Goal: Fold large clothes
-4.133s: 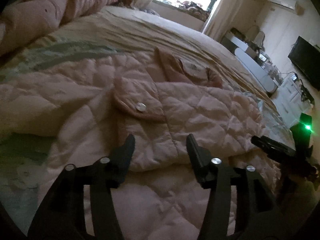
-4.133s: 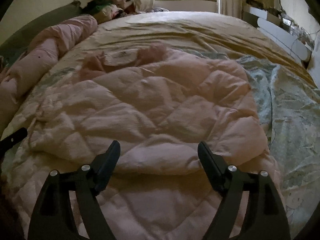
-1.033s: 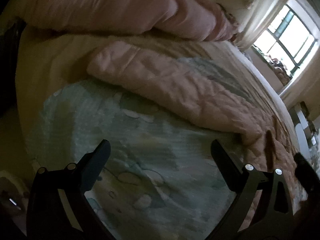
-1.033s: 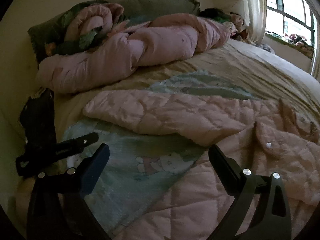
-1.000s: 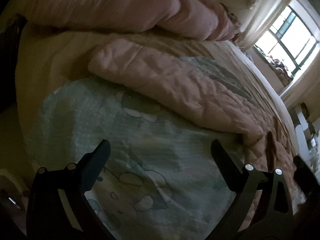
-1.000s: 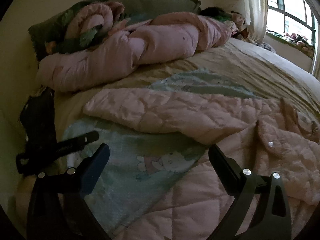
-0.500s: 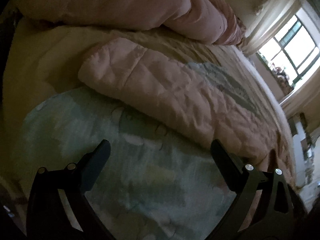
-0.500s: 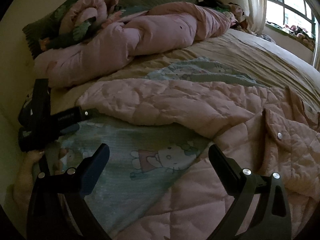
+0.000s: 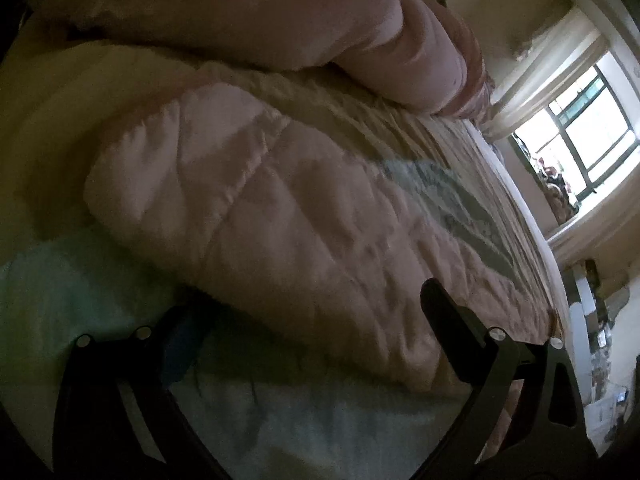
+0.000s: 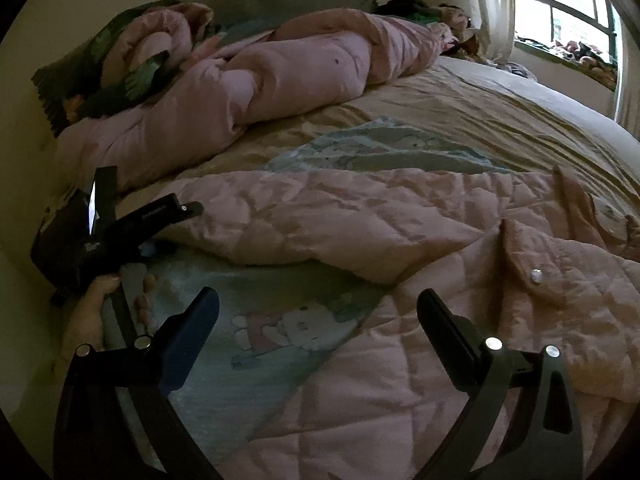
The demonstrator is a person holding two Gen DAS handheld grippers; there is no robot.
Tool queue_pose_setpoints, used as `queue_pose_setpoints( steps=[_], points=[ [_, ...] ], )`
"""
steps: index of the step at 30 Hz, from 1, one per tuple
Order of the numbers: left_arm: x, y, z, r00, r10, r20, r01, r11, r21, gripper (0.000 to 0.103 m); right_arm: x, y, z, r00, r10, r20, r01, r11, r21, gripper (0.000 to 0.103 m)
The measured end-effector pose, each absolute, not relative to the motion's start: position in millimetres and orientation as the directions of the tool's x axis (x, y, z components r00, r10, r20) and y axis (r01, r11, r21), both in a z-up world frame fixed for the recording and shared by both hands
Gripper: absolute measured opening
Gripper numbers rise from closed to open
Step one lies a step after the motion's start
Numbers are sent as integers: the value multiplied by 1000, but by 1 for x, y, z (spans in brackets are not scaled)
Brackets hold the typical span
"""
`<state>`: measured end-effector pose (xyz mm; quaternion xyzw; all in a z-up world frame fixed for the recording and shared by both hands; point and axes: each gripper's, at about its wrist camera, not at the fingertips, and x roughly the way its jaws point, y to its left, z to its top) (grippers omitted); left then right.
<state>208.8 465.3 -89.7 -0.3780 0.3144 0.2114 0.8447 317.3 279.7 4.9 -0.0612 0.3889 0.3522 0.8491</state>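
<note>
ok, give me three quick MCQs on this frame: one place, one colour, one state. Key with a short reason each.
1. Where is the left tool?
A. at the sleeve's cuff end
B. on the collar
C. by the window

2. What colour is the jacket?
A. green
B. pink
C. black

3. How is the right tool?
A. shut on the sleeve
B. shut, empty
C. open

Key: A, one finger lies over the sleeve end, the other below it; B, pink quilting throughout; C, wide gap between its fingers, nothing held.
</note>
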Motion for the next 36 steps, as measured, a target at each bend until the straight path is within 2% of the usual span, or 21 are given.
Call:
queue_pose_setpoints(
  steps=[1,2,4,5,7,8,17,36],
  points=[
    [210,470,-90,710,129,-693,-604,618,-504,82,319,277,6,454,548,-702,-641,748,169,99],
    [211,474,-91,701,148,-697,-620,610,-494,69,321,275,6,460,545,-701,-636,753,168,99],
    [210,481,-93,700,154,-697,-629,594,-501,56,324,272,7,466,542,-699,-629,759,169,99],
    [209,484,-93,705,147,-693,-625,590,-511,53,325,269,7,471,538,-699,-624,763,167,99],
    [207,487,-90,712,159,-684,-623,592,-511,39,327,266,7,475,536,-698,-618,768,169,99],
    [205,487,-86,719,168,-675,-618,598,-510,35,328,264,7,477,535,-697,-613,771,172,99],
    [197,472,-35,776,242,-583,-565,678,-471,19,325,256,10,488,534,-690,-616,771,162,99],
    [182,427,43,879,234,-415,-431,762,-483,14,319,194,34,560,504,-657,-539,824,174,99]
  ],
)
